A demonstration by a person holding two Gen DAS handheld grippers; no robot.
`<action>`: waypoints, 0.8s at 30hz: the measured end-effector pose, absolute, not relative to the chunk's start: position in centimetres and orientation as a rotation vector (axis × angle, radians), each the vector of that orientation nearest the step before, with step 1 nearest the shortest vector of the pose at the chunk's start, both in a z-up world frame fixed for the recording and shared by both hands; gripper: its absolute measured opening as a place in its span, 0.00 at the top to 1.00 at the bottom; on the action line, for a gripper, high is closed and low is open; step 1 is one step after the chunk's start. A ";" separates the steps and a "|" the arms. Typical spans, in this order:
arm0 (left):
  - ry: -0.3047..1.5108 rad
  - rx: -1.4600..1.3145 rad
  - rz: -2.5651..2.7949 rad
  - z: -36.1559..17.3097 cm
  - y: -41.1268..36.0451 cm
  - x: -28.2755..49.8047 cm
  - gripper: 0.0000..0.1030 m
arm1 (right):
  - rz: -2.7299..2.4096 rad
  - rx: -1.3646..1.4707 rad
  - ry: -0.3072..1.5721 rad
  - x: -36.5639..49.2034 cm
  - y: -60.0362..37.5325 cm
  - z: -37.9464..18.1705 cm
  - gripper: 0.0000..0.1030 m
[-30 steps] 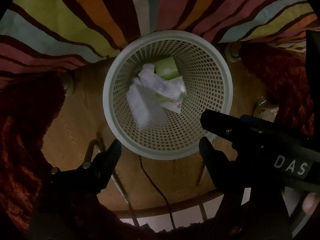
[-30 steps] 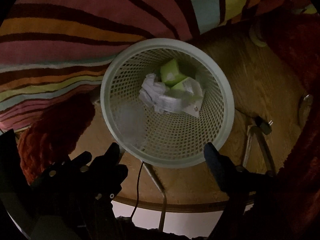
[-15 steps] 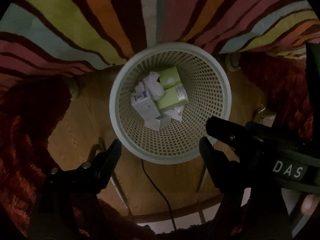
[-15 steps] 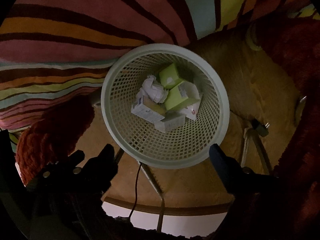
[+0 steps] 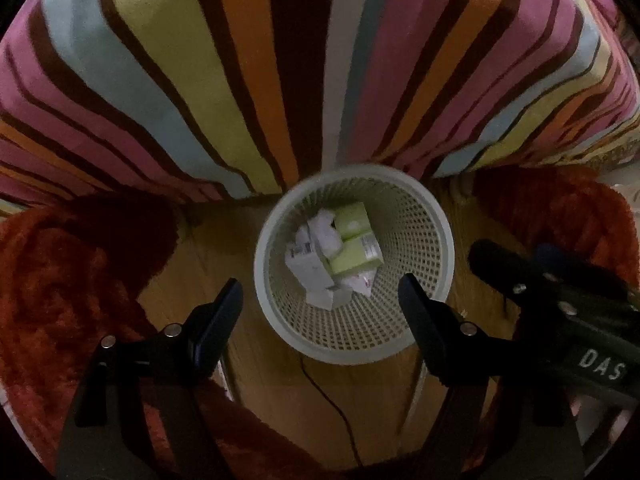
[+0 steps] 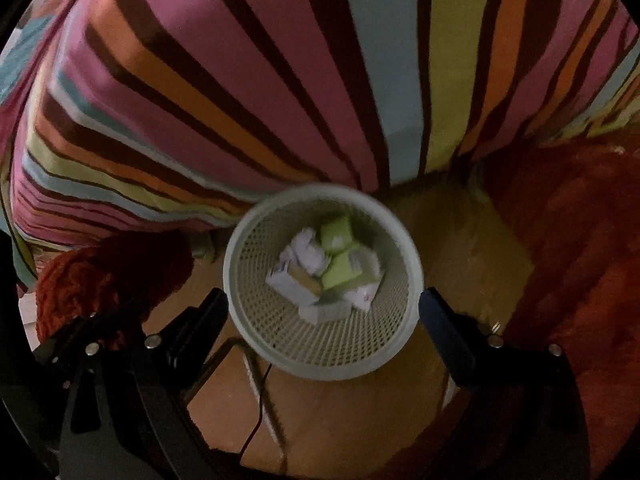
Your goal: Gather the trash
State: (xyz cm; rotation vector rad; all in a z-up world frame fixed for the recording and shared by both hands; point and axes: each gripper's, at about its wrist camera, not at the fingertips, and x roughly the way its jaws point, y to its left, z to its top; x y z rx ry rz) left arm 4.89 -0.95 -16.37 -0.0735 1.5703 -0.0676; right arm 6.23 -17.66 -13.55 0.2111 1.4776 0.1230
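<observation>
Both grippers have pulled up and back from the basket (image 5: 447, 256) since a second ago: it now looks smaller and sits lower in each wrist view, more of the striped bedspread (image 5: 280, 80) fills the top, and the white piece that was mid-fall is settled inside. Left gripper (image 5: 320, 292) is spread wide, nothing between its fingers; right gripper (image 6: 322, 308) is likewise spread and empty. Trash is all in the basket: two green boxes (image 5: 354, 240), crumpled white paper (image 5: 324, 228) and white cartons (image 5: 308, 270) heaped on the bottom. Basket stands upright on the wood floor (image 5: 192, 264), just beside the bedspread edge, red shaggy rug (image 5: 60, 280) on either side, thin black cable (image 5: 332, 404) running along the floor near it. Step in hand looks like retreat after a drop. No loose trash shows in either view, so the next move likely calls for swinging the grippers away to search for remaining items, or ending if none remain.
</observation>
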 end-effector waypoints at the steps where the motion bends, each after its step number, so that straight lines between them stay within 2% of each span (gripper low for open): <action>1: 1.555 -0.075 -0.063 -16.0 -0.8 4.9 0.24 | 0.122 0.206 1.460 6.2 -17.7 -13.1 0.11; 17: 1.245 -0.035 -0.005 -8.1 1.4 3.9 0.24 | 0.160 0.070 1.153 4.1 -17.8 -5.8 0.11; 24: 1.127 -0.037 -0.011 -4.3 1.2 2.7 0.24 | 0.161 0.095 1.036 2.6 -18.6 -2.5 0.11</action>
